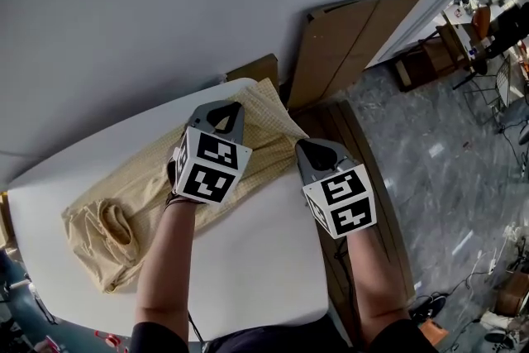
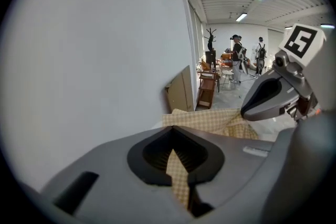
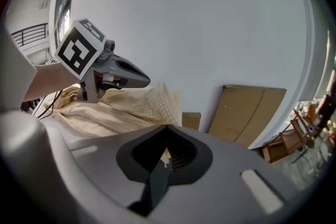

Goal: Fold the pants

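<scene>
Table (image 1: 264, 260) white, beneath both claws | pants (image 1: 140, 186) checked cloth, long axis running from the claw tips back past the left claw to the waist, well apart | left claw (image 1: 225, 110) clamped on leg-end cloth, nearer the waist | right claw (image 1: 307, 146) clamped on hem corner beside it.

Left gripper (image 1: 221, 116), right gripper (image 1: 317, 151): jaws clamped on pants (image 1: 140, 186).

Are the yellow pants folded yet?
Not folded: the pants lie stretched full length across the table, with the waist bunched at one end.
</scene>
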The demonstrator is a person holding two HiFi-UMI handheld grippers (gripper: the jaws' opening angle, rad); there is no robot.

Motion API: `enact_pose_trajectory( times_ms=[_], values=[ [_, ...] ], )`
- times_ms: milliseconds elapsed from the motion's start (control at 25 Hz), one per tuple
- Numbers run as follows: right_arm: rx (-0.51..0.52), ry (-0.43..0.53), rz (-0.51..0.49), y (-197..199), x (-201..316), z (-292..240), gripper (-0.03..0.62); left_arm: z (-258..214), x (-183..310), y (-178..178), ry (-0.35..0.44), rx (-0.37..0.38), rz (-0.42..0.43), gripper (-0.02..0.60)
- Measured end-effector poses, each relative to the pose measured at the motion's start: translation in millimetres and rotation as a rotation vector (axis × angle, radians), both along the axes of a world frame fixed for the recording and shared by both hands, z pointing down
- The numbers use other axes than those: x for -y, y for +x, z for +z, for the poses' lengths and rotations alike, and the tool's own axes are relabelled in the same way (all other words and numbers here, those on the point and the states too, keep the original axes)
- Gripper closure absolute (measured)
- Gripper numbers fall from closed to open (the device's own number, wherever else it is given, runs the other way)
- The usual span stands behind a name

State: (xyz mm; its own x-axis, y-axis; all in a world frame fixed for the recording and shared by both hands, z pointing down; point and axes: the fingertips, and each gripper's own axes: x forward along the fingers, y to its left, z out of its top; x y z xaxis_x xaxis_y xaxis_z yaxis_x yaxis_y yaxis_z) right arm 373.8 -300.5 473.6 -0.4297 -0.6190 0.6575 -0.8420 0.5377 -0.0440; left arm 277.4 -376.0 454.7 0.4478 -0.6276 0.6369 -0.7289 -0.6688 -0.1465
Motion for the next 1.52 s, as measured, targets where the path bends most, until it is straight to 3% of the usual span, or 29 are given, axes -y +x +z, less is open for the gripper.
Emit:
enact_pose_trajectory(
  times_ms=[120, 320, 480, 1000, 1200, 1520],
  values=[
    [0.01, 0.013, 0.025, 4.6, -1.2, -2.1, 0.592, -6.1, -1.2, -0.4, 0.029, -0.012, -0.013, 0.584],
    [0.078, 0.025, 0.028, -1.2, -11.5, -15.1, 0.592, -12.2, -19.8, -8.1, -0.028, -0.029, 0.006, 0.584],
    [0.076, 0.024, -0.007, -14.8, -21.4, -23.4, 0.592, -22.6, -35.0, -20.7, -0.034, -0.023, 0.023, 0.584],
    [0.042, 0.048, -0.068, -84.1, -76.8, -60.5, 0.592, -53.2, -108.6, -96.6, -0.021, 0.04, 0.066, 0.584],
    [0.042, 0.052, -0.08, -121.9, -98.5, -67.7, 0.592, -59.8, -138.8, -136.4, -0.005, 0.036, 0.055, 0.584],
    [0.015, 0.047, -0.162, -205.4, -152.0, -84.5, 0.592, -76.0, -201.6, -235.1, 0.004, 0.065, -0.017, 0.583]
  ],
)
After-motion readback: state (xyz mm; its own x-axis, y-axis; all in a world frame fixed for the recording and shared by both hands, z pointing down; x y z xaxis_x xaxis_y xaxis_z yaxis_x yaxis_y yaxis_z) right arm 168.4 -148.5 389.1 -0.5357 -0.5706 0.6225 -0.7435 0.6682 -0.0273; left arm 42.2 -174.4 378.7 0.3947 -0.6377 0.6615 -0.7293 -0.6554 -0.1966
